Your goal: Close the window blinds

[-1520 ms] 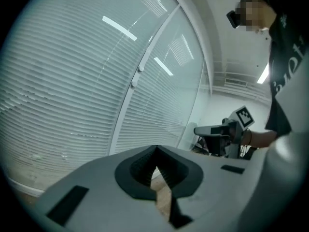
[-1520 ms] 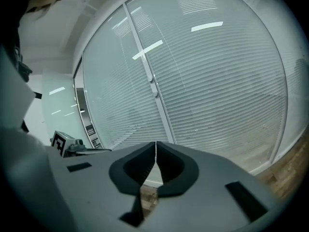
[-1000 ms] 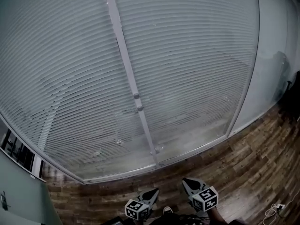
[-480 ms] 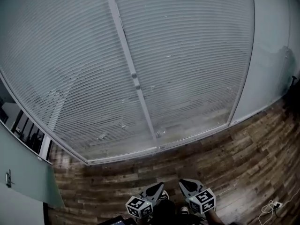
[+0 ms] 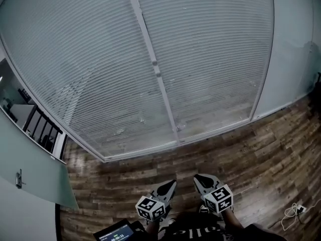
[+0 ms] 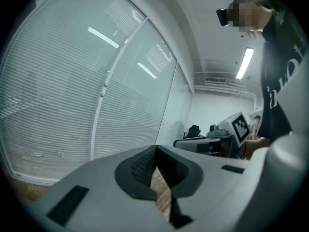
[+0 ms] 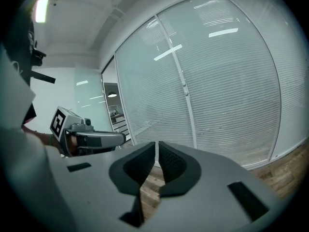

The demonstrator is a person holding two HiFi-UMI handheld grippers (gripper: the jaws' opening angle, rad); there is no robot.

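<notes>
While the blinds [image 5: 210, 54] hang down over the window ahead, well apart from both grippers, more wood floor [image 5: 125, 177] shows than a second ago; the left gripper [image 5: 172, 183] stays clenched tight on nothing; the right gripper [image 5: 198, 177] beside it is pinched together too, empty; a small screen [image 5: 116, 232] has come into view low down.

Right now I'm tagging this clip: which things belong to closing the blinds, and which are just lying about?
Job: window blinds; twin knobs on the middle post, probably their control; left gripper and right gripper, both shut and empty.
Lying about: cable on the wood floor; small screen; door handle.
</notes>
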